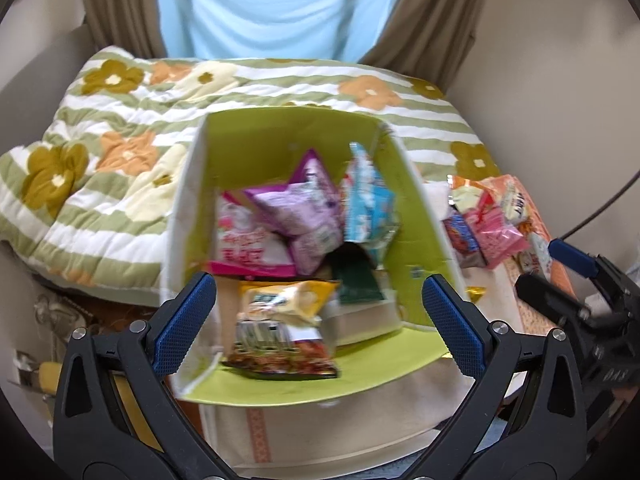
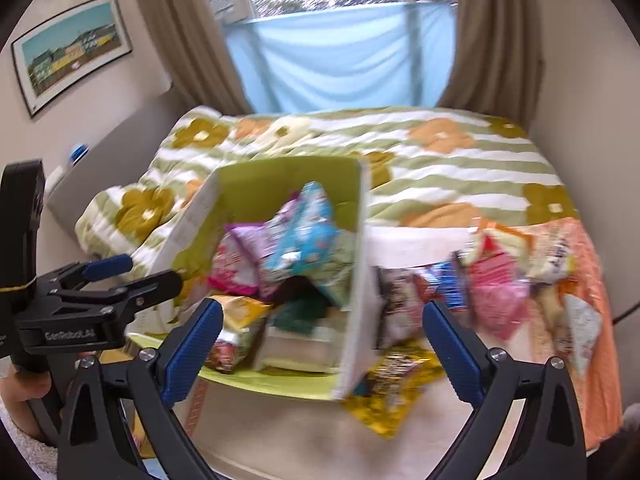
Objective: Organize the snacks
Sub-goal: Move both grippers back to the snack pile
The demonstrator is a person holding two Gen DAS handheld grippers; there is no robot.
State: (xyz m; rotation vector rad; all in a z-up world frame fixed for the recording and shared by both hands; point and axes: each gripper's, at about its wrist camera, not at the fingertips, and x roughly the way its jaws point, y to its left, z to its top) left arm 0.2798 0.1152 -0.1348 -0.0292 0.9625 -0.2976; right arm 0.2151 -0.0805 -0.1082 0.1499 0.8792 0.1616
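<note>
A box with a lime-green lining [image 1: 280, 132] stands open below my left gripper [image 1: 320, 320], whose jaws are wide apart with nothing pressed between them. Inside lie a purple bag [image 1: 304, 204], a light blue bag [image 1: 368, 200], a pink and white bag [image 1: 244, 240], a yellow-topped bag [image 1: 280, 312] and a dark green packet [image 1: 356, 280]. My right gripper [image 2: 324, 348] is open over the box's right wall [image 2: 356, 320]. Just outside that wall lies a yellow packet [image 2: 392, 380]. A loose pile of snacks [image 2: 496, 292] sits further right.
The box rests against a green-striped floral quilt [image 2: 440, 152]. The snack pile lies on an orange cloth [image 2: 592, 280]. Brown curtains [image 2: 496, 40] and a blue sheet frame the window behind. The left gripper [image 2: 148, 272] and a person's hand [image 2: 24, 396] show at the left.
</note>
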